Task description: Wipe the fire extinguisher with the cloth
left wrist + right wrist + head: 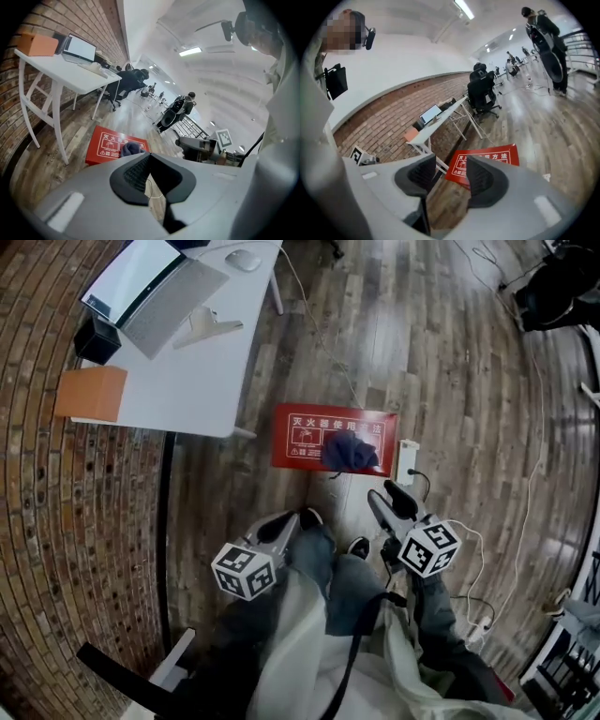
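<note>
On the wood floor just ahead of both grippers: red extinguisher box, cloth dumped on top

The right gripper (451,164) has its jaws spread wide around nothing, and the left gripper (150,157) has its tips pressed together, also on nothing. Both hang over the person's legs (328,596). The fire extinguisher box (305,432) lies flat, with the dark blue cloth (352,452) bunched near its right end. The white table (187,381) edge sits close on its left, with the brick wall (56,521) behind that. There's lots of open floor (422,343) beyond, and loose cables (534,474) trail off right. The white print on the lid reads 灭火器使用方法.
</note>
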Demonstrator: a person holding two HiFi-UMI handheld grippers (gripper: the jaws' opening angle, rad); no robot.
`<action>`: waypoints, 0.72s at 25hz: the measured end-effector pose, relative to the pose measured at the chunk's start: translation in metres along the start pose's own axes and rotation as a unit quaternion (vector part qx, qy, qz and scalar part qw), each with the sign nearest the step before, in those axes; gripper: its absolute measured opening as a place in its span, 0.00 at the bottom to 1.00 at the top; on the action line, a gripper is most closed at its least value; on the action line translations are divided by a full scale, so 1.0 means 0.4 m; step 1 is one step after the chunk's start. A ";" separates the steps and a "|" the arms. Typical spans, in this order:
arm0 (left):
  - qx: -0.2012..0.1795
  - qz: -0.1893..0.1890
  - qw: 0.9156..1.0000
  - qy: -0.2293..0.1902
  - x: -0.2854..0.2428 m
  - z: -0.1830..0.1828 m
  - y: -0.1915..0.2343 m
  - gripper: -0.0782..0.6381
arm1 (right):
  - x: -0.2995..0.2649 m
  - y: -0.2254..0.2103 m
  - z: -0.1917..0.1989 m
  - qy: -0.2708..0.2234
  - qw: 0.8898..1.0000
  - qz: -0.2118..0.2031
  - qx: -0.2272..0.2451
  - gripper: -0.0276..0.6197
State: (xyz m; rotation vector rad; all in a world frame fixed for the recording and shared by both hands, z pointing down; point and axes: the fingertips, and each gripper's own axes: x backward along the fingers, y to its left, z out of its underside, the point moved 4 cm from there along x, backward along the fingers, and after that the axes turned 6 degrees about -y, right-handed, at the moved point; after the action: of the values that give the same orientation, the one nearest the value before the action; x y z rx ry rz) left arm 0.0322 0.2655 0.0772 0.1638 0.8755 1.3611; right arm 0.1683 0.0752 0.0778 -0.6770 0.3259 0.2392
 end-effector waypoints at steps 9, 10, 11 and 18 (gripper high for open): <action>-0.041 0.023 0.997 -0.069 0.094 -0.030 -0.321 0.11 | 0.384 0.121 -0.036 -0.078 0.995 -0.009 -0.061 0.14; -0.047 0.023 0.996 -0.072 0.109 -0.019 -0.348 0.11 | 0.420 0.127 -0.031 -0.080 0.994 -0.015 -0.070 0.11; -0.052 0.023 0.996 -0.075 0.122 -0.009 -0.371 0.11 | 0.454 0.132 -0.024 -0.082 0.994 -0.021 -0.076 0.08; -0.052 0.000 0.993 -0.104 0.237 0.079 -0.498 0.11 | 0.593 0.196 0.098 -0.025 0.992 -0.088 -0.090 0.06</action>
State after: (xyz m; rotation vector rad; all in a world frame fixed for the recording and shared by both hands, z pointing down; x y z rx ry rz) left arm 0.2026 0.3122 -0.0585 0.2205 0.6290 1.3597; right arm 0.3704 0.1861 -0.0260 -0.8727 0.1963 0.1178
